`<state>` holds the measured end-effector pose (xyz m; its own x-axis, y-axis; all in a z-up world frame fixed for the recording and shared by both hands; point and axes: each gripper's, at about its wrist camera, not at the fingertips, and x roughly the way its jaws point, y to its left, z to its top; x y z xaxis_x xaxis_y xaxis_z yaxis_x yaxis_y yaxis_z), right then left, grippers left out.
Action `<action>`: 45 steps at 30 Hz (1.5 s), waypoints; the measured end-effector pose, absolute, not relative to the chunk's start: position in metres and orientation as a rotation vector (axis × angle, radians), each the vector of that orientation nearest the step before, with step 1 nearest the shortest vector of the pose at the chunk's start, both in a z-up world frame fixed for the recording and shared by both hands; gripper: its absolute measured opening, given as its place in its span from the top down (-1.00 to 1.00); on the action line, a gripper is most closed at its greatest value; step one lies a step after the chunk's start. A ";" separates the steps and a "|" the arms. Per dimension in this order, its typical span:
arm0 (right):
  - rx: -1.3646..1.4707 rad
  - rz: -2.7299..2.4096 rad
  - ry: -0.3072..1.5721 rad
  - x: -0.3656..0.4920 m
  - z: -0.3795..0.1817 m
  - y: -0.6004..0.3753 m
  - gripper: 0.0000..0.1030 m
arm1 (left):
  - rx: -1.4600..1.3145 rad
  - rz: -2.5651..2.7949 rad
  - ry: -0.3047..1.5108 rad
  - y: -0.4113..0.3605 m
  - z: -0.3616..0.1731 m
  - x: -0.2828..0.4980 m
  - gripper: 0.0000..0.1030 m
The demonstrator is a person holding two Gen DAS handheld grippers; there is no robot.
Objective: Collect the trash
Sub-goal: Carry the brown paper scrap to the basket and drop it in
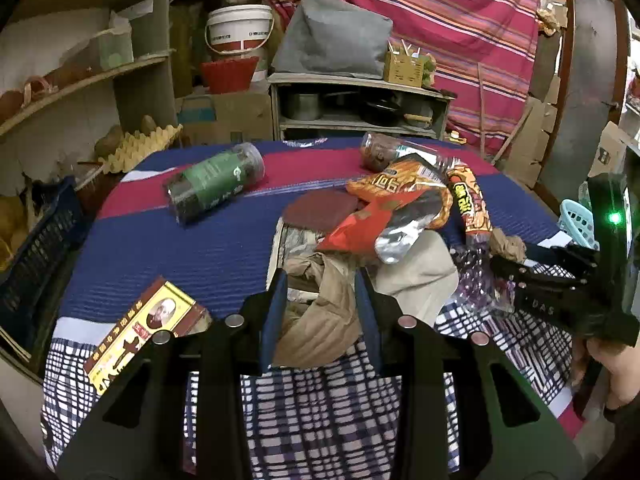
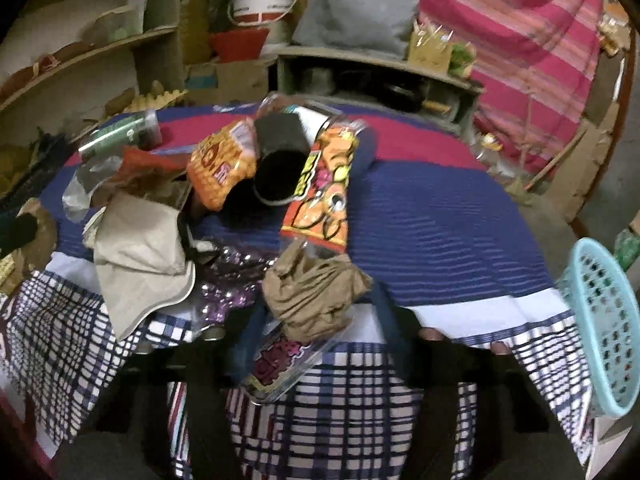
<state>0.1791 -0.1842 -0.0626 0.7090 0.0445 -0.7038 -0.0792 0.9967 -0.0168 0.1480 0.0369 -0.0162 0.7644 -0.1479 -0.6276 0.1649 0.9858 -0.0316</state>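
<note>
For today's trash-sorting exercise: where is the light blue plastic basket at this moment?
The light blue basket hangs at the right edge of the right wrist view, off the table's right side; the left wrist view shows it behind the right gripper.

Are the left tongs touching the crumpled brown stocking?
Touching. In the left wrist view, the left tongs have both fingers pressed against the crumpled brown stocking, which bunches between them.

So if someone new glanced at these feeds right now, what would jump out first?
Probably the heap of bright orange snack wrappers mid-table on the blue and red cloth. Next, a crumpled tan wad between the left gripper's fingers, and another tan wad between the right gripper's fingers, over a clear packet. A green-labelled jar lies on its side far left; a light blue basket sits off the right edge.
</note>
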 end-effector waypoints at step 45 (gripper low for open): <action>0.145 -0.350 0.574 0.060 -0.018 -0.533 0.05 | 0.154 -0.645 0.550 -0.358 0.024 0.140 0.34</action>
<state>0.0600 -0.5325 -0.0180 0.7828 -0.2831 -0.5541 0.3631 0.9310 0.0371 0.1400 -0.3582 0.0235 0.6629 -0.5279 -0.5309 0.6077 0.7936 -0.0304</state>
